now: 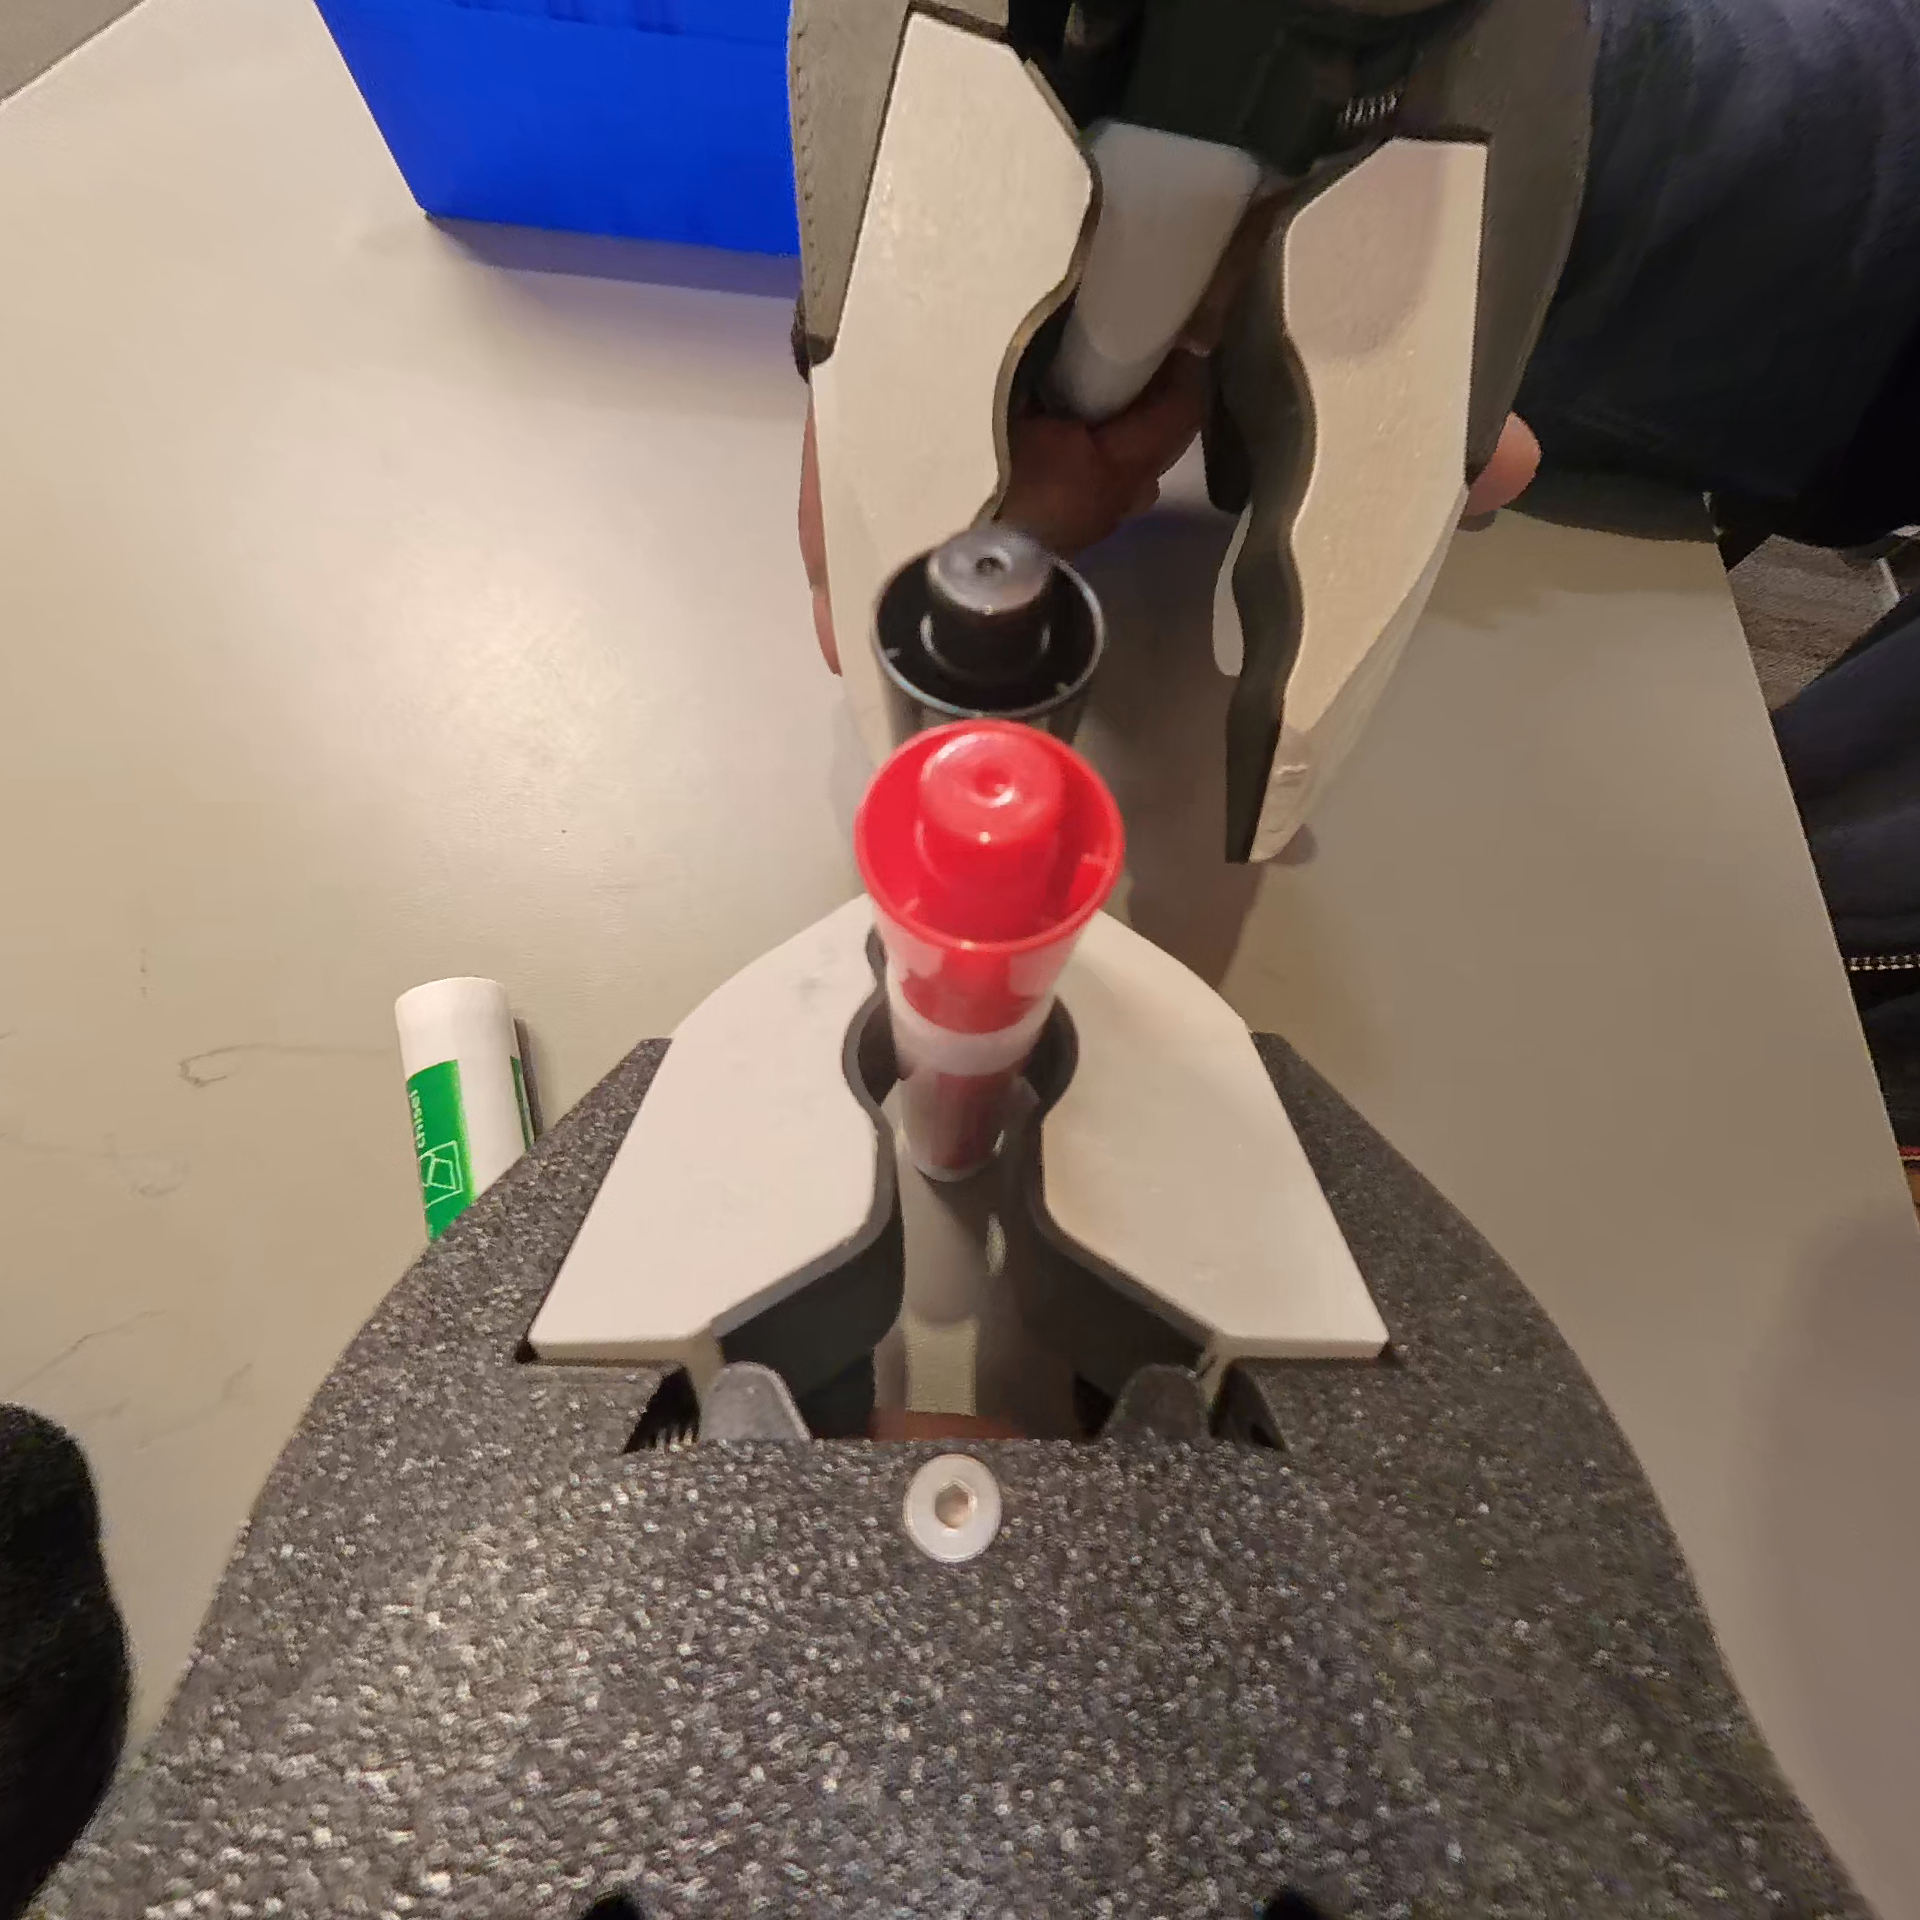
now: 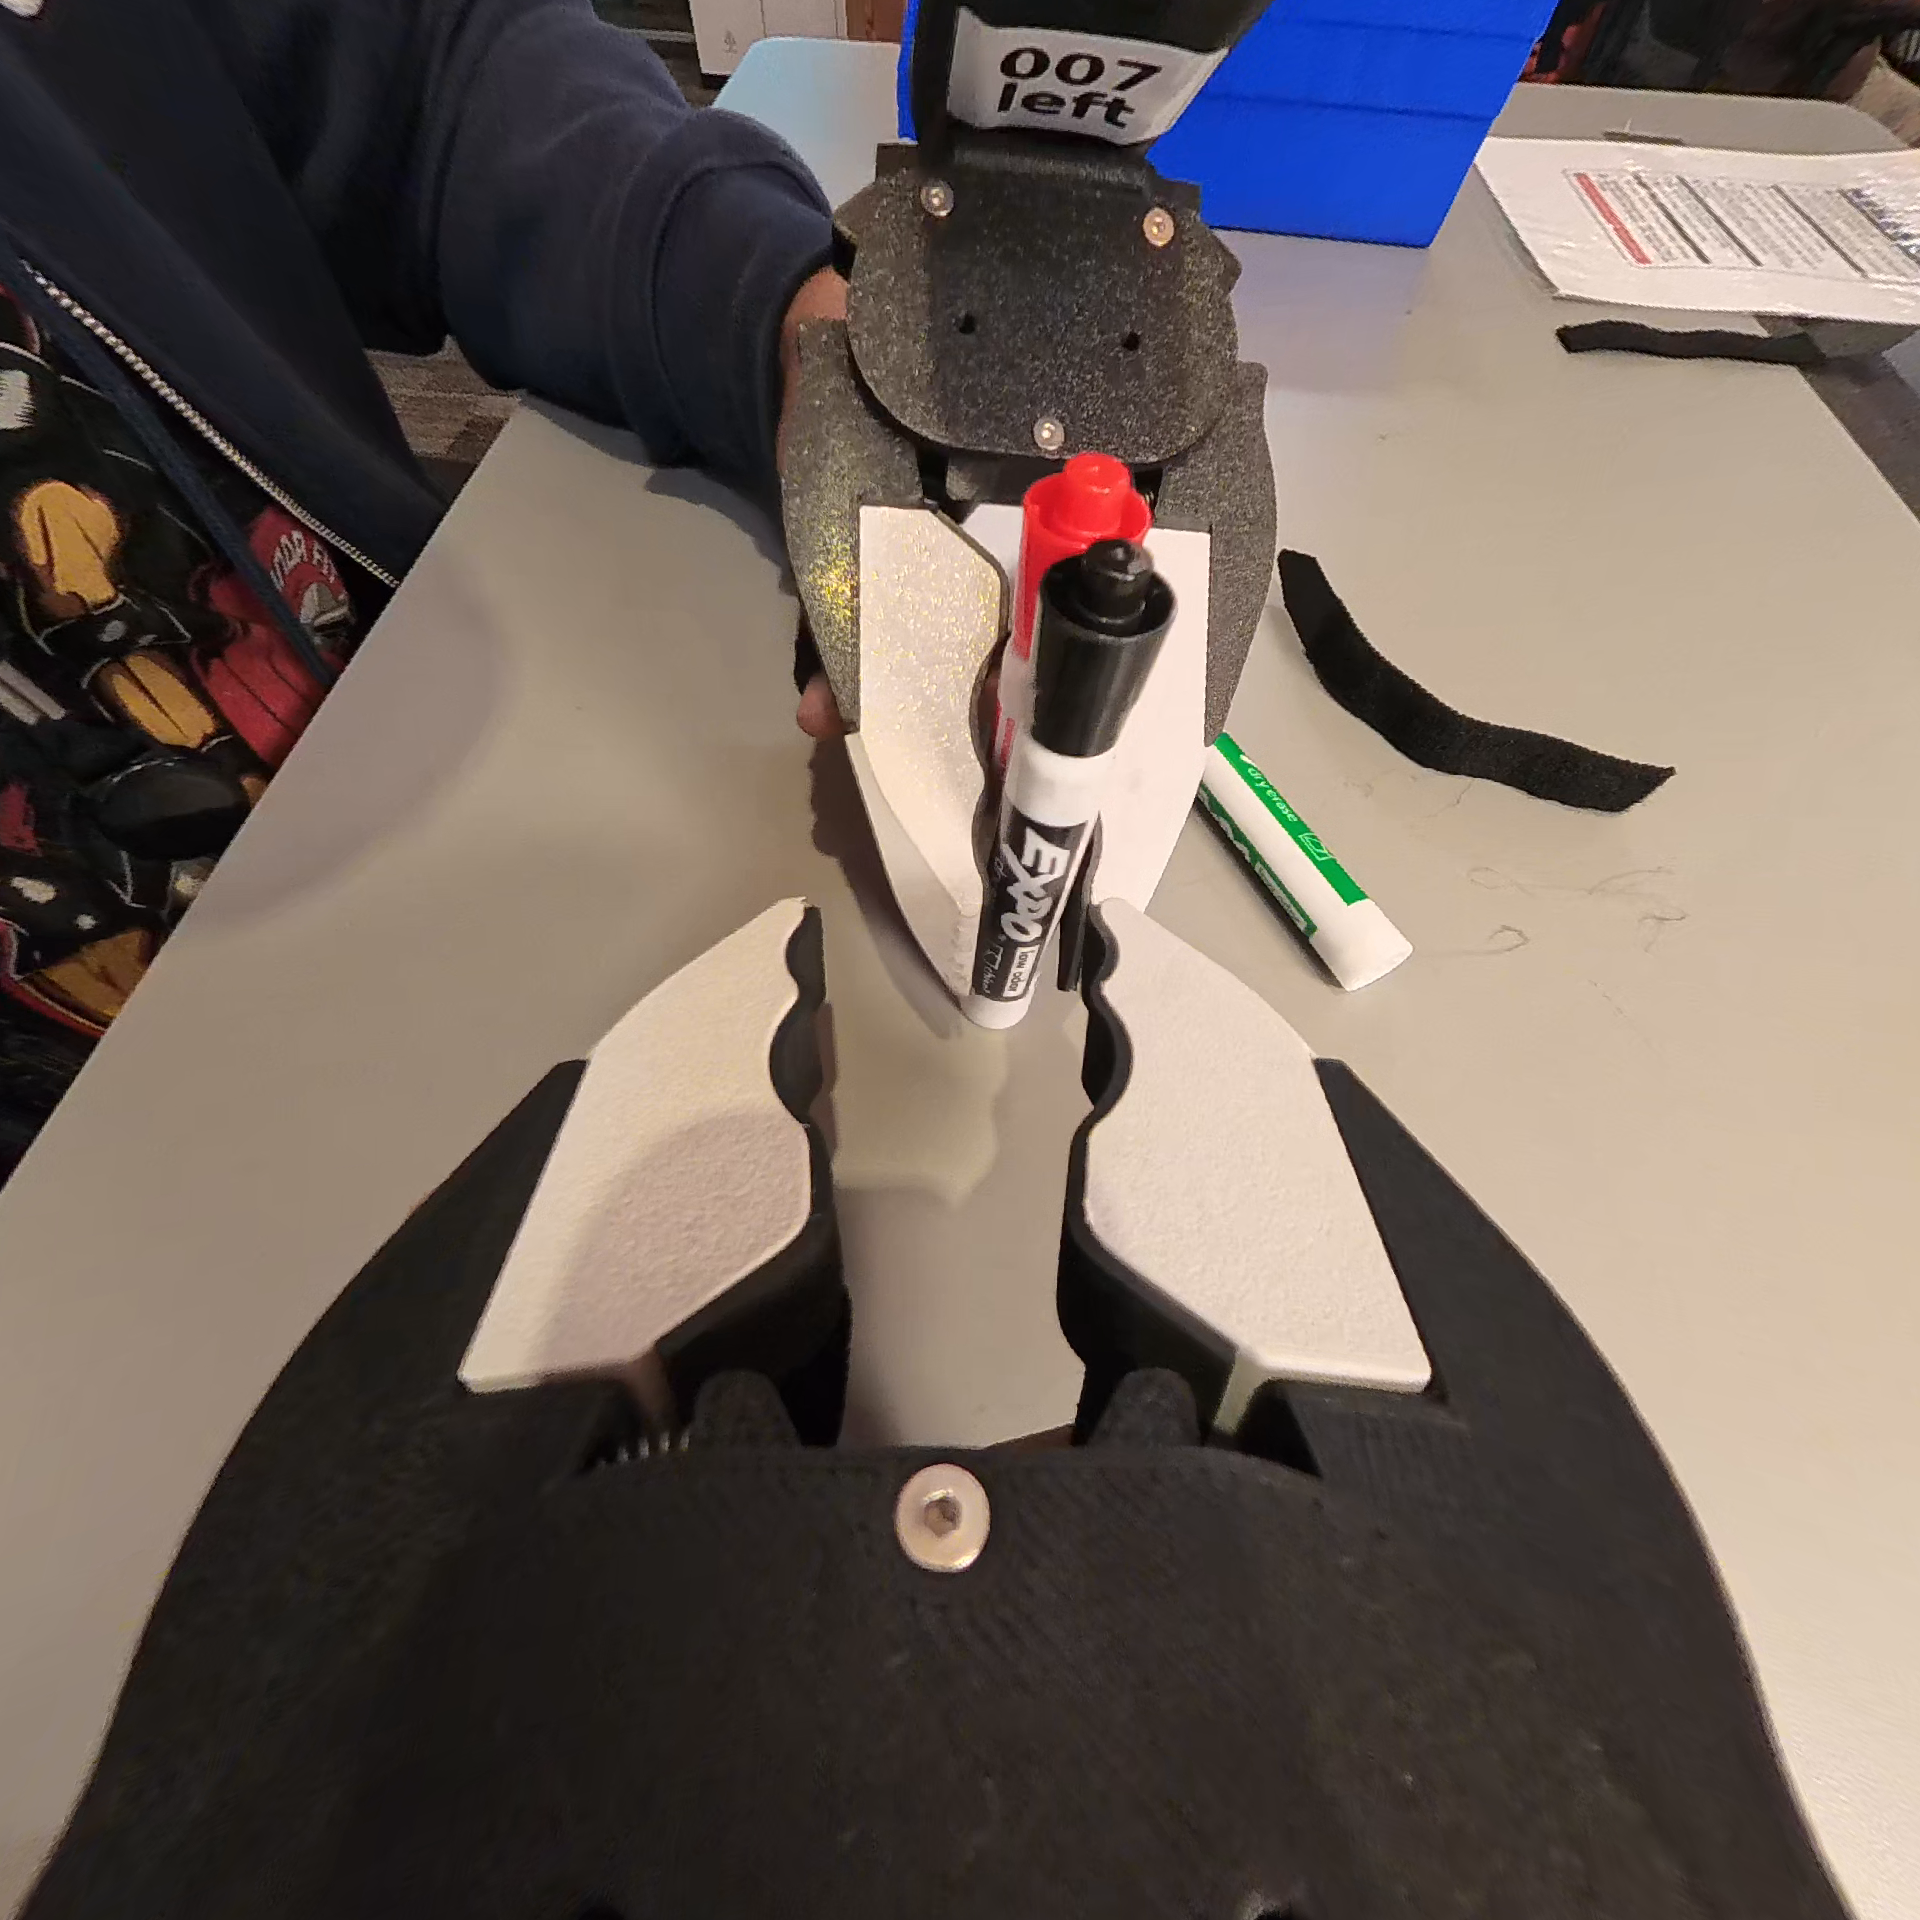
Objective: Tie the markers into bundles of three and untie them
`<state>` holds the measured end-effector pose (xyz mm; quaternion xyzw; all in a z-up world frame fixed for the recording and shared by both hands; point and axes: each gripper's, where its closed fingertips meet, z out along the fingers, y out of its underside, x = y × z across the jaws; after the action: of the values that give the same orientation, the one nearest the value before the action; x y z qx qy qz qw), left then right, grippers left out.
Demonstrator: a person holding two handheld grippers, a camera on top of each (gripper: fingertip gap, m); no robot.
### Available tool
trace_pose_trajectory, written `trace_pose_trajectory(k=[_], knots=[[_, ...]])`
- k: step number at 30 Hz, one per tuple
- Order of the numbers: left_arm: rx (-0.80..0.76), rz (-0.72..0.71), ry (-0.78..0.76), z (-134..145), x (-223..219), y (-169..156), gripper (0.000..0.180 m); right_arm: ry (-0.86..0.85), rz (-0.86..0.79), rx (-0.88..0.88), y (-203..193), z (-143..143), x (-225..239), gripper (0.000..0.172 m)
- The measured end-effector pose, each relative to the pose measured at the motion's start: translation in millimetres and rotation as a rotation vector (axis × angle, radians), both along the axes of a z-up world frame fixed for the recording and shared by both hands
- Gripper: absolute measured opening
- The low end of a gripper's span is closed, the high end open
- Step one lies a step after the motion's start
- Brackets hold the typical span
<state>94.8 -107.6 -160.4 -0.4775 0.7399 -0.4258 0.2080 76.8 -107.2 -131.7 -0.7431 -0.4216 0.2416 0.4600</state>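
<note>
Red-capped marker [image 1: 987, 831], black-capped marker [image 2: 1049, 769], green-and-white marker [image 2: 1299, 862], black strap [image 2: 1455, 717], blue bin [image 1: 582, 114], grey table [image 1: 312, 623].

A blue bin [image 2: 1351, 125] stands at the far end of the tabletop [image 2: 1558, 1039], well beyond the jaws and a little to their right in the right wrist view. Right of it, farther out, a printed sheet [image 2: 1714, 229] lies flat. A dark sleeve [image 2: 468, 208] reaches in from the left over the tabletop edge.
</note>
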Motion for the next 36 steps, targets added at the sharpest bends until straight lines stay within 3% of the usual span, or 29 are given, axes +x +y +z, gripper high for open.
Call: trace_pose_trajectory(k=[9, 16, 23, 29, 34, 36], knots=[[0.072, 0.005, -0.033, -1, 2, -1, 0.021, 0.014, -0.018, 0.032, 4, 5, -1, 0.049], [0.074, -0.012, -0.035, -1, 2, -4, 0.021, 0.139, -0.065, 0.083, 14, 26, -12, 0.055], [0.082, -0.032, -0.041, 0, 1, -7, 0.021, 0.211, -0.098, 0.076, 28, 30, -22, 0.055], [0.089, -0.05, -0.047, 0, 0, -9, 0.02, 0.206, -0.068, 0.061, 29, 26, -29, 0.045], [0.084, -0.052, -0.045, 0, -1, -9, 0.021, 0.202, -0.034, 0.041, 24, 22, -31, 0.019], [0.076, -0.054, -0.04, -1, 0, -9, 0.021, 0.199, -0.037, 0.04, 24, 22, -30, 0.019]])
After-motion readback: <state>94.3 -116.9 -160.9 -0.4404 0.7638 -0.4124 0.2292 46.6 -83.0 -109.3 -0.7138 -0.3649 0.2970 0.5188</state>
